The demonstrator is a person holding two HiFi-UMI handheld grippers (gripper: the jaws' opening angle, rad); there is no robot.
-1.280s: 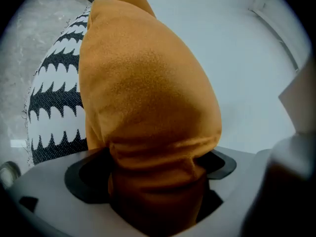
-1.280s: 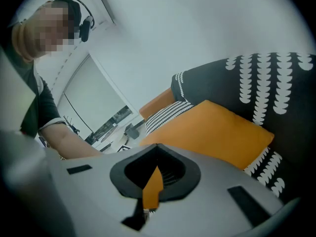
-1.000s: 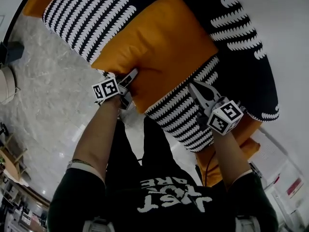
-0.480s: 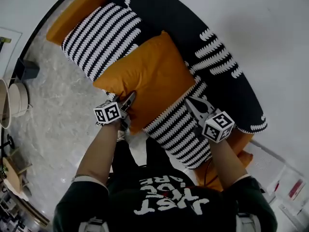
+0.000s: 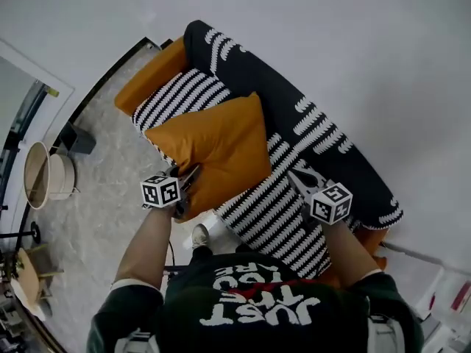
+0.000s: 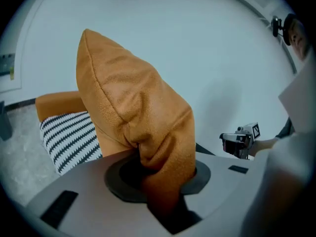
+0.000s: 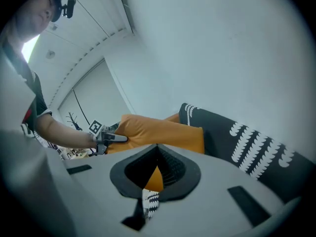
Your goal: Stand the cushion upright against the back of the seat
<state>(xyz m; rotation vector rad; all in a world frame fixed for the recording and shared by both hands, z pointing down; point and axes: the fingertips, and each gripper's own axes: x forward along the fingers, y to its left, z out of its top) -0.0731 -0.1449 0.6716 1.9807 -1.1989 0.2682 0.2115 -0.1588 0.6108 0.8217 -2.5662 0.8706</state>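
Fabric from the cushion [image 6: 133,107] bunches between the jaws of the left gripper [image 6: 160,179], which is clenched on the cushion's near corner, a pinch only the left gripper view shows closely. The right gripper [image 5: 298,176] hangs over the striped seat [image 5: 276,212], just beside the cushion's edge. Its own view shows the jaw tips drawn together with nothing caught, only orange and stripes visible through the gap behind them. From the head view, the orange cushion lies slantwise across the seat. Its near corner is held up at the front edge and its far corner reaches toward the black, white-marked back [image 5: 309,120] of the sofa. Whether it touches the back is not clear there, though the right gripper view puts the cushion's far end right beside that dark back. That view also shows the left gripper from the side, gripping the near edge. The left gripper view instead shows the cushion rearing up to a point against the pale wall. By this showing the grasp is made and the lift is under way. The cushion is not yet upright, so tipping it onto its edge, leaning it on the back and letting go are left. An orange armrest [image 5: 147,76] closes the far end.
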